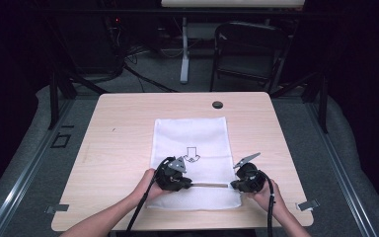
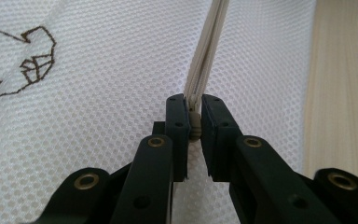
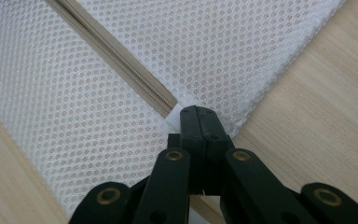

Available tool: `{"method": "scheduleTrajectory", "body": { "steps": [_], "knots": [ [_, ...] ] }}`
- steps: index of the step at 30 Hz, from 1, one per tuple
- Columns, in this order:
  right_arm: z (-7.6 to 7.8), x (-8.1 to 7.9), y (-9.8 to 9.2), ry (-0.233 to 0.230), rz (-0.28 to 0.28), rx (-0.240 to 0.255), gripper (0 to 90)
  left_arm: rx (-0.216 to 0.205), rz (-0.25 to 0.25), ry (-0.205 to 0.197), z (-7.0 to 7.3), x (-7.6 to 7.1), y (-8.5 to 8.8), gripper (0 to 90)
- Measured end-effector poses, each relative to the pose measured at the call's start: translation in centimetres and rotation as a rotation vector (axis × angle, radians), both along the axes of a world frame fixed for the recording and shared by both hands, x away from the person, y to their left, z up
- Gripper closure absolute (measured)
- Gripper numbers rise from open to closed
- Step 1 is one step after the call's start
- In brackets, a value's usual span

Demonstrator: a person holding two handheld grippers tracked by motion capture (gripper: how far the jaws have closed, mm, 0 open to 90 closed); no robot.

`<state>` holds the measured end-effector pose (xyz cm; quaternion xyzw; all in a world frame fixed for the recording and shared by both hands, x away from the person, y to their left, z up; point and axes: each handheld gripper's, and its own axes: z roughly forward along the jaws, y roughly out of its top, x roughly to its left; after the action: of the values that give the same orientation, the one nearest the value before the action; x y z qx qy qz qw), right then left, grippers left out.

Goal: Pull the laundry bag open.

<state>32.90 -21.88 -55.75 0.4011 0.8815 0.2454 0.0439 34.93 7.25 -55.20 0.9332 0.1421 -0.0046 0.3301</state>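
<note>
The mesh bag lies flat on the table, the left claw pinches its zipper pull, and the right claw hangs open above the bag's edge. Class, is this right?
Not quite: the right claw is shut on the mesh bag at the zipper's end, as the right gripper view shows. The rest stands.

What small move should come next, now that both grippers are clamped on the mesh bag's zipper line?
Probably draw the left gripper along the zipper while the right gripper holds. The left one pinches the zipper pull; the right is shut on the mesh bag at the zipper's end by the edge, anchoring it.
</note>
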Motion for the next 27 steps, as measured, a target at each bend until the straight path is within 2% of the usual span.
{"method": "scheduleTrajectory", "body": {
  "steps": [1,11,27],
  "knots": [
    [0.0,0.0,0.0,-0.001,0.001,0.000,90.0,-0.020,-0.005,0.014,-0.1,0.1,0.1,81.9],
    [0.0,0.0,-0.1,-0.002,-0.005,-0.003,90.0,-0.009,0.010,0.043,-0.5,0.1,2.0,81.9],
    [0.0,0.0,0.0,0.004,-0.013,-0.005,90.0,-0.001,0.022,0.046,-0.4,-0.1,4.2,81.8]
  ]
}}
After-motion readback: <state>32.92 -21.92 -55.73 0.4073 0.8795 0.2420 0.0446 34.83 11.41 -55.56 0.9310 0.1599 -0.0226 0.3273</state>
